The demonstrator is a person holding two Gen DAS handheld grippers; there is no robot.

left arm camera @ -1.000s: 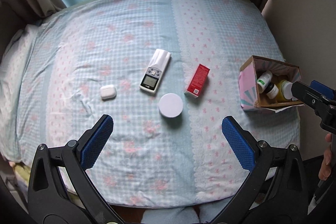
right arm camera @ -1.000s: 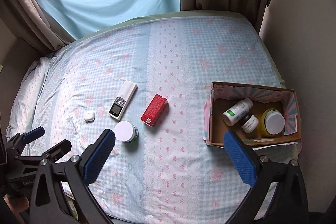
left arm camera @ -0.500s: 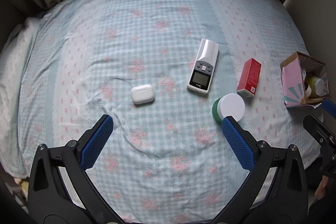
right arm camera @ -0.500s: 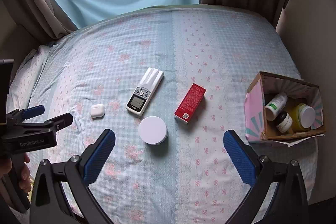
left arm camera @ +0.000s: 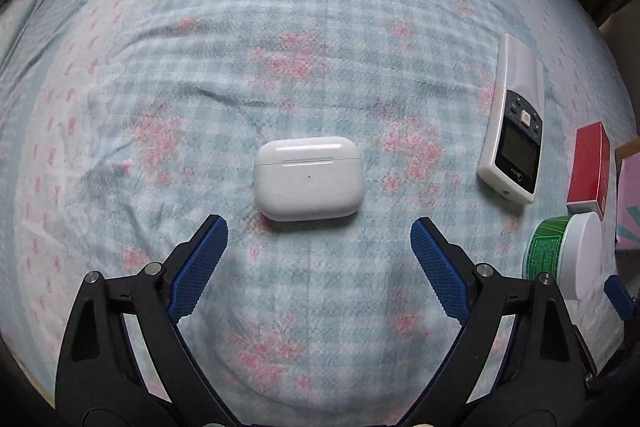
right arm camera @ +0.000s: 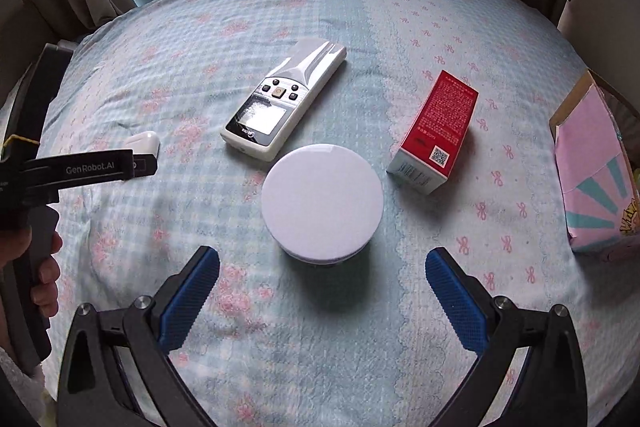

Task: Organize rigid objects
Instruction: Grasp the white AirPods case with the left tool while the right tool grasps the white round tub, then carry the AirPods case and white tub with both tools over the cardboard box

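Left wrist view: left gripper [left arm camera: 319, 227] spread wide just short of the white earbud case [left arm camera: 307, 178].
Nothing is held; the remote [left arm camera: 514, 121], red box [left arm camera: 590, 169] and white-lidded jar [left arm camera: 566, 254] are seen right of the case on the bedsheet [left arm camera: 280, 7].

Right wrist view: right gripper [right arm camera: 322, 263] is spread wide, empty, just short of the jar [right arm camera: 322, 196]; the remote [right arm camera: 283, 103] and case [right arm camera: 143, 142] are seen left of the jar, the box [right arm camera: 435, 131] and pink carton [right arm camera: 594, 179] right.

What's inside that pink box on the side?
You can't tell from here. Only the outside of the pink box shows, with teal rays on its wall; its opening faces away, so whatever is inside is hidden.
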